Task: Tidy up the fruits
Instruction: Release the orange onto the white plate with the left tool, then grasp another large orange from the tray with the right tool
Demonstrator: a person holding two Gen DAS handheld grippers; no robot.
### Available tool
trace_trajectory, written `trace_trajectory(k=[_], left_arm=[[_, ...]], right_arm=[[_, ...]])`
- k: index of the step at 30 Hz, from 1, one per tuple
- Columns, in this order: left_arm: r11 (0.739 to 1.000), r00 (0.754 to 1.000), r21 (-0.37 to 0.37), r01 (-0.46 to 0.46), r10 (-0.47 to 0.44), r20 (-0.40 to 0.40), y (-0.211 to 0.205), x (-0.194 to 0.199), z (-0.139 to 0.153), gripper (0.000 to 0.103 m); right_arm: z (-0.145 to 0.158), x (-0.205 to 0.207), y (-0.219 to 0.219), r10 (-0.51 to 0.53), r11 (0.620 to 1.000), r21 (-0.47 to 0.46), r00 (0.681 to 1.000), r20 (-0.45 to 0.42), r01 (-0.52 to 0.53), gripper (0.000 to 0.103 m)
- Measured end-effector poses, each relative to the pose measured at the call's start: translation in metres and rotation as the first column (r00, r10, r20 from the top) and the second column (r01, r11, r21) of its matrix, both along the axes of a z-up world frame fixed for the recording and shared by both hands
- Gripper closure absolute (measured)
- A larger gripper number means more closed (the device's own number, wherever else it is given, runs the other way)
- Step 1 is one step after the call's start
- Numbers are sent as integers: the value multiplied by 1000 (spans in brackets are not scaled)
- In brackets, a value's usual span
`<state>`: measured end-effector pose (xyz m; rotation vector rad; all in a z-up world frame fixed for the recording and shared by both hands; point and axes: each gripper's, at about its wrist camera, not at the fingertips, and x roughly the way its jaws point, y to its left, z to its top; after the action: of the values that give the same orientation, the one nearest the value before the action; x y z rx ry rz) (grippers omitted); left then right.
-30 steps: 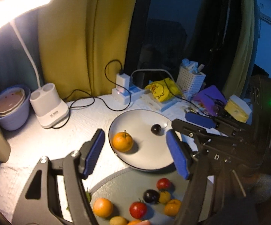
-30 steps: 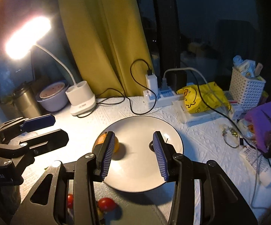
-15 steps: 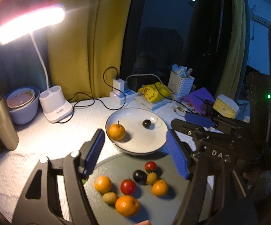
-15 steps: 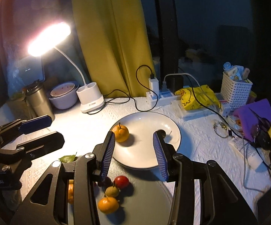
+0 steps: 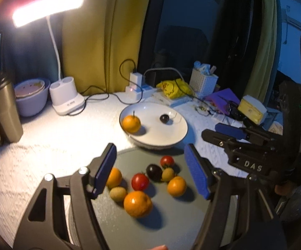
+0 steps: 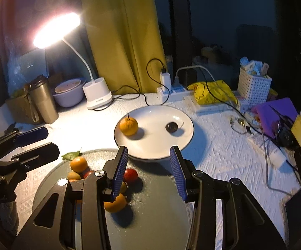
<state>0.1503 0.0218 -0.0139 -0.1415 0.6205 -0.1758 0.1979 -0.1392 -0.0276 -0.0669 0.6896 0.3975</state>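
Left wrist: your left gripper (image 5: 150, 166) jaws spread, empty, over fruit cluster (image 5: 148, 179) on grey tray (image 5: 171, 218). Right gripper (image 6: 148, 170) jaws also apart, empty. White plate (image 5: 171, 137) at 12 o'clock holds orange (image 5: 131, 123), dark fruit (image 5: 164, 118). Risk: nudged round fruit rolls off tray. "DAS" legible on right gripper.

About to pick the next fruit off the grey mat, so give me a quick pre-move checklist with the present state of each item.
1. Left gripper jaws open and empty: ok.
2. Right gripper jaws open and empty: ok.
3. White plate has free room beside its orange and dark fruit: ok.
4. Fruits on grey mat reachable, big orange unobstructed: ok.
5. Red tomato free of its neighbours: cannot tell.
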Motion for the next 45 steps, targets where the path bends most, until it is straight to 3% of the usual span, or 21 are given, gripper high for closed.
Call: trace_trajectory(k=[14,28,29,30,33,42,45], left_arm=[[1000,991,7,-5,6,-133,-2,-10,-49,34],[999,977,49,19,-9,-213,-5,-7,-77,35],[998,976,50,22,-11,-216,-5,-7,-78,39],[998,975,55,26,-13,-223,-6,-6,-80,51],[998,971,55,29,-15,-241,-5,-4,-86,59],[999,971,39,37,-26,-236,-1,-5,-86,59],[999,972,35,42,-32,-233,0,-7,-84,59]], right_arm=[[-43,-14,-3,35,999,3,994,-103,-35,59],[-60,-28,21,133,991,31,976,-171,-130,59],[-62,-28,22,136,991,33,975,-178,-133,59],[-63,-27,23,137,991,31,974,-182,-134,59],[-67,-24,26,143,990,38,970,-196,-138,59],[-74,-20,36,172,985,30,960,-222,-169,59],[-74,-19,35,168,986,31,960,-224,-165,64]])
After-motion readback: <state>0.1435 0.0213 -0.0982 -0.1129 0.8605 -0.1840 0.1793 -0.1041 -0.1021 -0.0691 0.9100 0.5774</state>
